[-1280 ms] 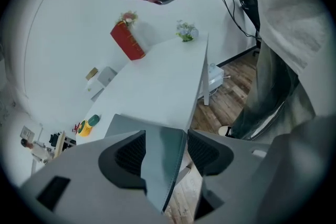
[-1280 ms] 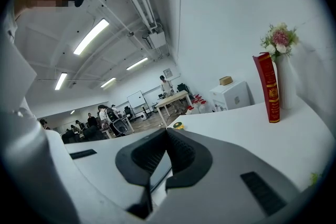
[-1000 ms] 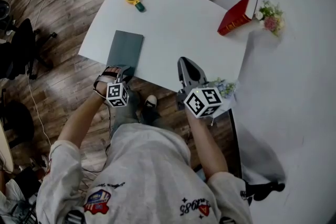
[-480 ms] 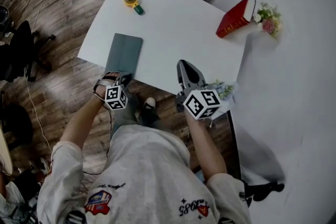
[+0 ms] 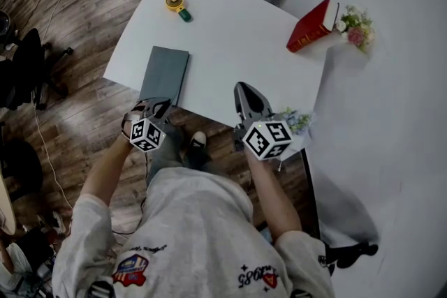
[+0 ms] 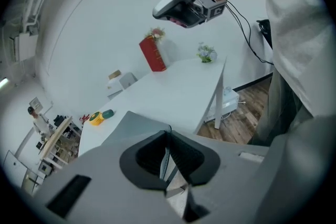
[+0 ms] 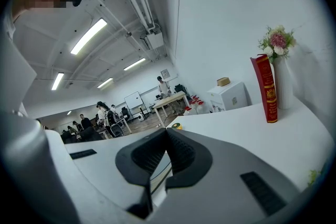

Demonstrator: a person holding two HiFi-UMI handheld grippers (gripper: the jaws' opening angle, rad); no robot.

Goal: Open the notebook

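Early going: the notebook (image 5: 165,72) looks closed at the table's (image 5: 230,31) 8 o'clock edge, the left gripper (image 5: 157,107) at its 6 o'clock, jaws just closing onto what seems the cover's lip, while the right gripper (image 5: 244,87) hangs pressed together, empty.

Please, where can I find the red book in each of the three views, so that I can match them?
Head view: the red book is at the upper right, on the white table's far right part.
Left gripper view: upper middle, at the table's far end.
Right gripper view: right side, standing upright.
Shared landmark: the pink and white flowers right beside the book in every view.
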